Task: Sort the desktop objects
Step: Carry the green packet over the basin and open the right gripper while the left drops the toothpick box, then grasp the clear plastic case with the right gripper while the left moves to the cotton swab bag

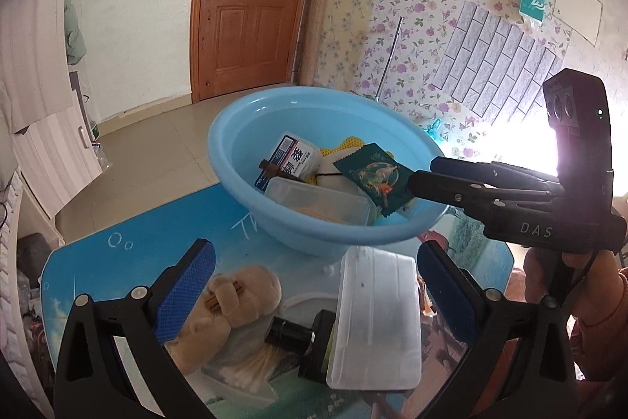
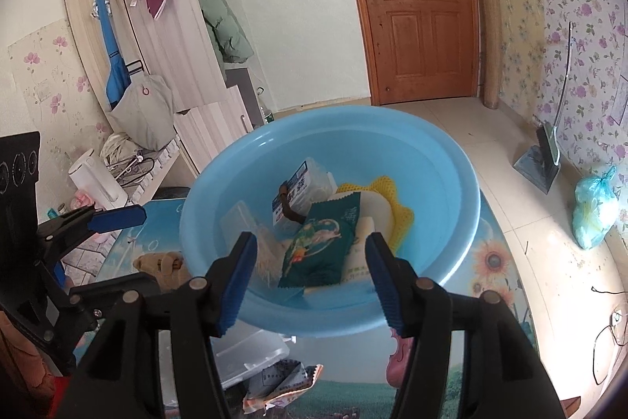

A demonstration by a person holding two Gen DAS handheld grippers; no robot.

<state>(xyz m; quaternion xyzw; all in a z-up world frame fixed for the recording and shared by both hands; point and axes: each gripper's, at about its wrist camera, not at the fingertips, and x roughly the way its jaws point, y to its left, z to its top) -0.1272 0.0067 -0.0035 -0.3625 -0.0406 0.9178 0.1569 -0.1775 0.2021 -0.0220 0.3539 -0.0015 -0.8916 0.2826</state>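
Evidently mid-sort: the blue basin [image 2: 451, 183] on the tabletop [image 1: 157, 222] serves as the collecting place, already holding a green packet [image 2: 325, 242], a labelled box [image 2: 302, 191], a clear box [image 1: 318, 199] and a yellow mesh piece [image 2: 396, 214]. Right claw [image 2: 310, 277] sits over the basin's near rim, jaws partly apart with the green packet lying between and beyond them; pads not pressing on it, so it reads as let go into the basin. Left claw [image 1: 310, 289] spread to its widest, empty, angled down over things not yet sorted: a plush toy [image 1: 231, 305], a clear lidded box [image 1: 376, 317], a dark cylinder [image 1: 290, 334] and cotton swabs [image 1: 251, 370], all close together on the tabletop just short of the basin. Judged: wide spread suits the box's width. A hand [image 1: 581, 285] in an orange sleeve grips the right tool from below.
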